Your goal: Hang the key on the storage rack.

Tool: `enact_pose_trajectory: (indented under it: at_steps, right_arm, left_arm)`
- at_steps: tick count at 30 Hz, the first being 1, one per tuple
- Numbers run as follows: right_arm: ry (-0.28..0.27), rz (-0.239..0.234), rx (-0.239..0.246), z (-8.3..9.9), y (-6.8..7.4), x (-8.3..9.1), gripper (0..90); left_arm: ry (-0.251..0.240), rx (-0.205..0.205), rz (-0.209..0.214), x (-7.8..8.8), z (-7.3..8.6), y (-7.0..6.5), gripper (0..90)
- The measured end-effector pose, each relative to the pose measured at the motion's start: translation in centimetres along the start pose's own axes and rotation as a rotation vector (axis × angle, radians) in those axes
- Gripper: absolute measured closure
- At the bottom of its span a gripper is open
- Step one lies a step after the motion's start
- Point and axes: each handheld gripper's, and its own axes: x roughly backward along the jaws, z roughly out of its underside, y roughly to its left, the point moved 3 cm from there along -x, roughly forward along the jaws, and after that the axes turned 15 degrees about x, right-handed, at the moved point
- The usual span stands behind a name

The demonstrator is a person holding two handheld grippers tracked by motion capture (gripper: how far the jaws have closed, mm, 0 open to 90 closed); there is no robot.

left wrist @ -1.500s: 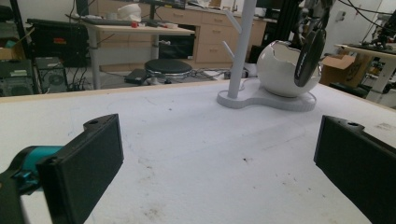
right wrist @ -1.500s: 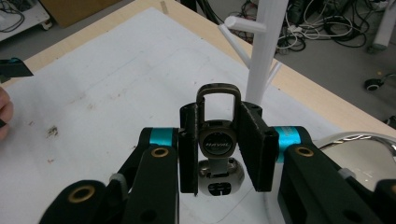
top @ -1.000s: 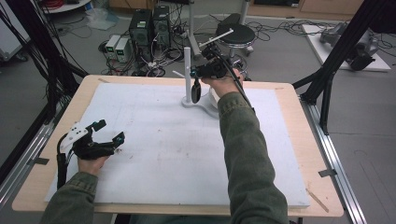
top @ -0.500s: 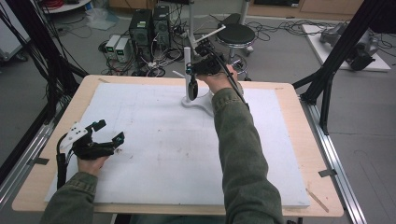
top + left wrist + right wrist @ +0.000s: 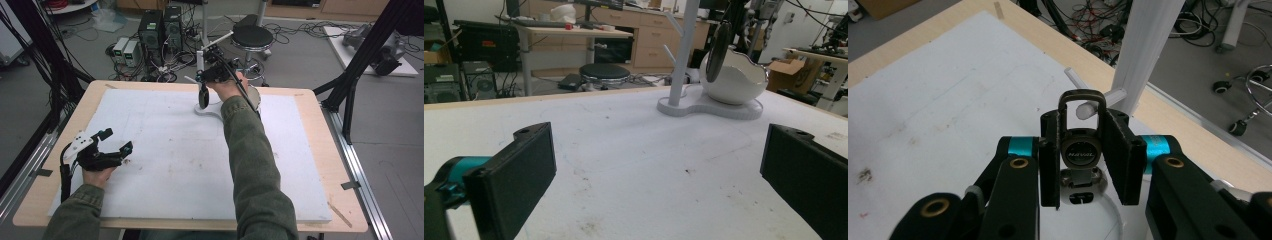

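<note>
While the right hand-held gripper (image 5: 1087, 160) clamps a dark watch (image 5: 1081, 150) by its case, the watch's loop sits at the tip of a peg (image 5: 1100, 102) on the white stand (image 5: 202, 82) at the desk's (image 5: 310, 105) far edge. Well away from the stand, near the front-left corner, the left hand-held gripper (image 5: 114, 141) rests with jaws spread wide, holding nothing.

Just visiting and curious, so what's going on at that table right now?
Left gripper open, idle on the white mat. Right gripper shut on a strap buckle, its loop at a peg of the white stand. Nothing blocking.
</note>
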Motion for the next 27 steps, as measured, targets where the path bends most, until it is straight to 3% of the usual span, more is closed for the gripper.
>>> enact_pose_trajectory:
  at_steps: [13,14,15,17,20,23,27]
  right_arm:
    - [0.011,0.021,0.005,0.3,0.1,-0.5,67.7]
    - [0.011,0.028,0.001,0.3,0.1,-0.3,59.9]
    - [0.011,0.028,0.001,0.3,0.1,-0.3,59.9]
    - [0.005,0.062,-0.007,0.2,0.1,0.1,51.5]
    - [0.000,0.061,-0.001,0.1,0.3,0.5,41.6]
    - [-0.009,0.050,0.000,0.0,0.7,0.8,35.0]
    - [-0.026,0.073,0.010,-0.2,1.1,1.4,27.7]
  left_arm:
    - [-0.004,0.003,-0.003,0.1,0.0,0.1,1.8]
    - [-0.004,0.003,-0.003,0.1,0.0,0.1,1.8]
    - [-0.003,0.000,-0.002,0.1,0.0,0.1,1.8]
    - [-0.002,0.000,-0.002,0.1,0.0,0.1,1.8]
    - [-0.001,0.000,-0.003,0.1,0.0,0.1,1.8]
    - [-0.001,0.002,-0.003,0.0,0.0,0.0,1.8]
    - [0.001,0.000,-0.003,0.1,0.0,0.1,1.8]
